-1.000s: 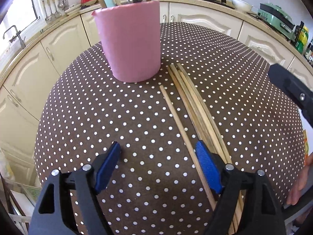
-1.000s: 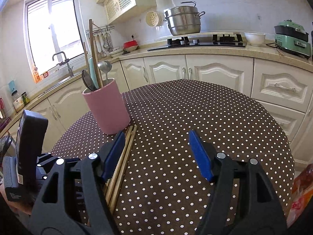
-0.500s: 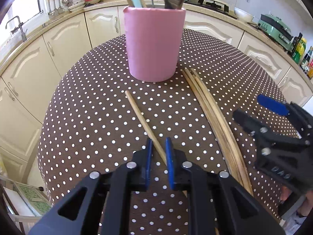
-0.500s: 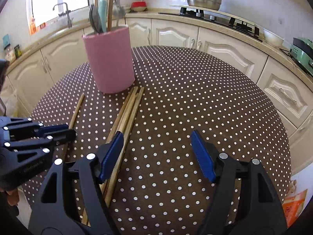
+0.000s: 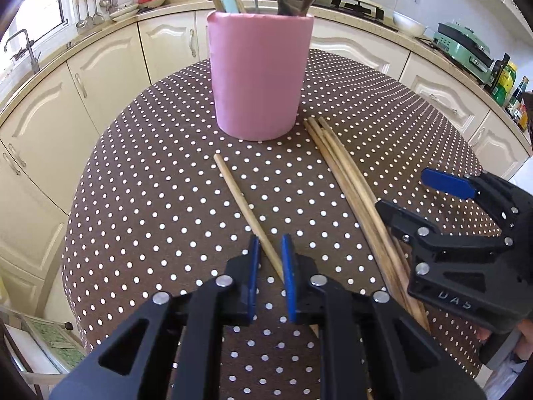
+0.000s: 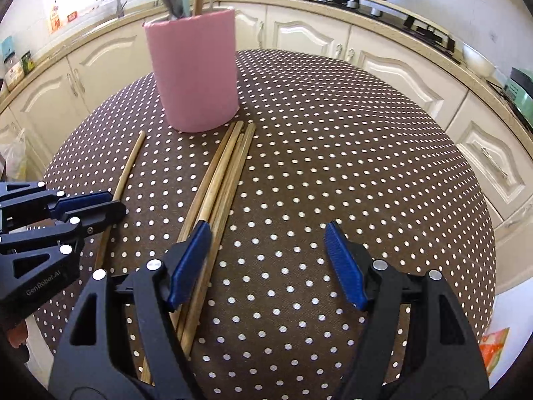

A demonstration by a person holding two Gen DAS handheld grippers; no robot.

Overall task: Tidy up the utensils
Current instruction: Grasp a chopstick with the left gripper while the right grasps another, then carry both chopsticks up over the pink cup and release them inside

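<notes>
We have our left gripper (image 5: 269, 256) pinching a single chopstick (image 5: 240, 201) near its close end, the blue pads drawn in tight against the wood on both sides while the stick still lies flat on the dotted tablecloth (image 5: 160, 200); taking it low on the shaft looks meant to let us tip the far end up and feed it into the holder. Those jaws have just been closing, and the stick is what sits between them. Just to the right, our right gripper (image 6: 268, 260) hangs over the bundle of chopsticks (image 6: 220, 180) with its jaws spread wide and nothing pressed between them; its left pad sits over the edge of the bundle, so we judge it is lining up to gather several sticks at once, though the bundle lies mostly outside the gap for now. The sticks in that bundle lie side by side, touching, their far tips just beside the foot of the pink utensil holder (image 5: 260, 73). The holder stands upright past both grippers, already carrying spoons and a wooden handle, which suggests it is where the loose sticks belong. Beyond the table, cream kitchen cabinets (image 5: 100, 66) curve round under the counter.
</notes>
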